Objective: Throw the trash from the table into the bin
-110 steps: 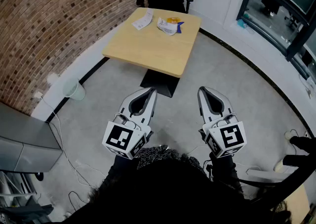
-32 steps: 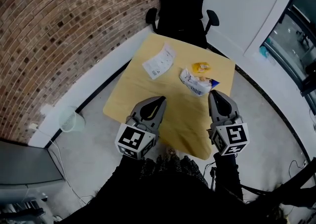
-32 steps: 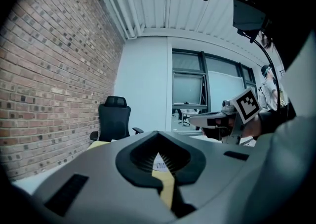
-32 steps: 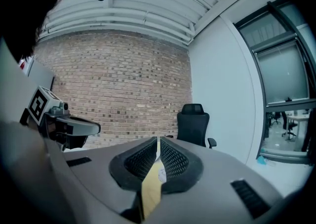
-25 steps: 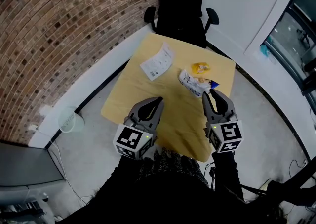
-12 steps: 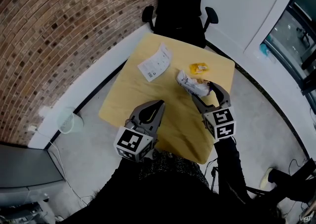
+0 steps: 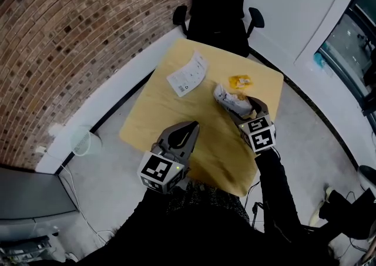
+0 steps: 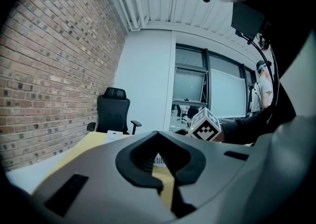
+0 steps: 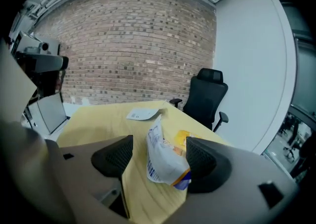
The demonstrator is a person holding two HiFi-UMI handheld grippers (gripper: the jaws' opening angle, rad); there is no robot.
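Wrapper (image 7: 230, 97) sits on the table (image 7: 170, 124), 2 o'clock of centre, between your right gripper's (image 7: 248, 108) jaws. They've just been opening and stand wide apart. Your left gripper (image 7: 189, 127), 7 o'clock of centre: jaws together, empty.

Surface (image 7: 170, 119): pale wood-look top, smooth, with a soft sheen.
Wrapper (image 9: 162, 157): thin crinkled plastic film, glossy, white with print.
Sheet (image 7: 188, 74): white paper, matt.
Wall (image 7: 70, 36): rough red brick, matt.
Floor (image 7: 97, 179): grey, smooth, matt.
Chair (image 7: 217, 0): black, matt; cloth or mesh cannot be told.
Right gripper (image 9: 157, 155): matt grey plastic shell, jaws faced in black ribbed material.
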